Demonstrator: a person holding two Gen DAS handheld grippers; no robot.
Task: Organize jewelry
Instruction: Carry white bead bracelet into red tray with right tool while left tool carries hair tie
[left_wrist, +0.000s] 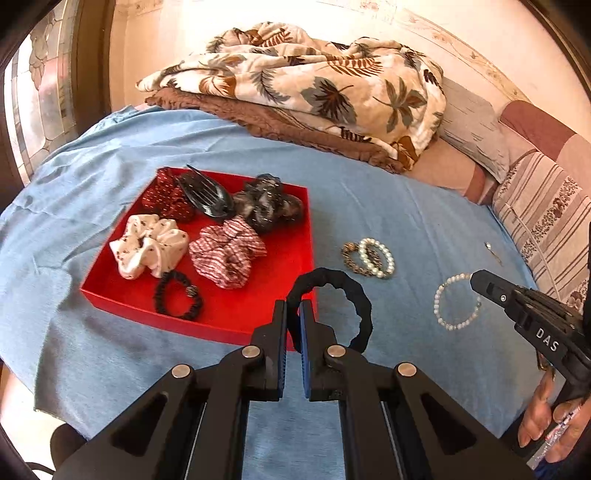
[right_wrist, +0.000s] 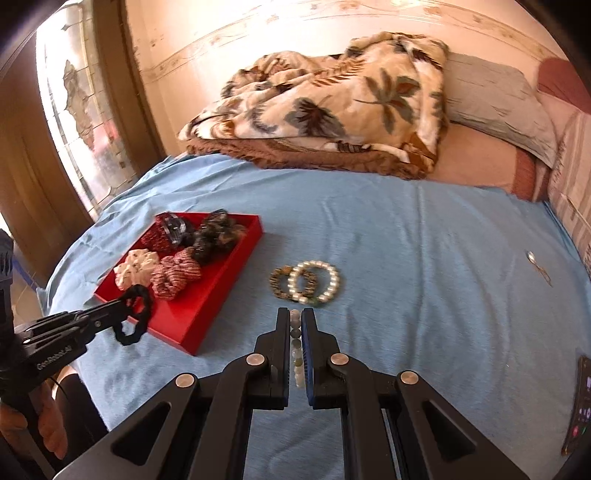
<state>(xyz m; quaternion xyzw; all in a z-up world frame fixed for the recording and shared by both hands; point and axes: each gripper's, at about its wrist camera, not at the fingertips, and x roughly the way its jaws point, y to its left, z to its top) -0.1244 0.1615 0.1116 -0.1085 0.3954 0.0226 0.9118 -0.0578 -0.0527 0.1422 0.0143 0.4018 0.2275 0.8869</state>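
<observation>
My left gripper (left_wrist: 294, 307) is shut on a black fabric hair band (left_wrist: 345, 281), held just above the near right corner of the red tray (left_wrist: 166, 320). The right wrist view shows the same left gripper (right_wrist: 127, 301) and black band (right_wrist: 147, 306) at the tray's (right_wrist: 221, 306) near edge. My right gripper (right_wrist: 295, 314) is shut on a pearl bead bracelet (right_wrist: 295, 339), lifted over the blue sheet. In the left wrist view that bracelet (left_wrist: 443, 314) hangs from the right gripper (left_wrist: 476, 279). A white pearl bracelet (right_wrist: 325, 280) and a brown beaded one (right_wrist: 280, 284) lie overlapped on the sheet.
The tray holds scrunchies (left_wrist: 151, 245), a dark hair claw (left_wrist: 207, 199) and a black beaded band (left_wrist: 177, 295). A small pin (right_wrist: 539, 267) lies on the sheet at right, and a phone (right_wrist: 580, 402) at the far right. A leaf-print blanket (right_wrist: 332, 107) and pillows lie behind.
</observation>
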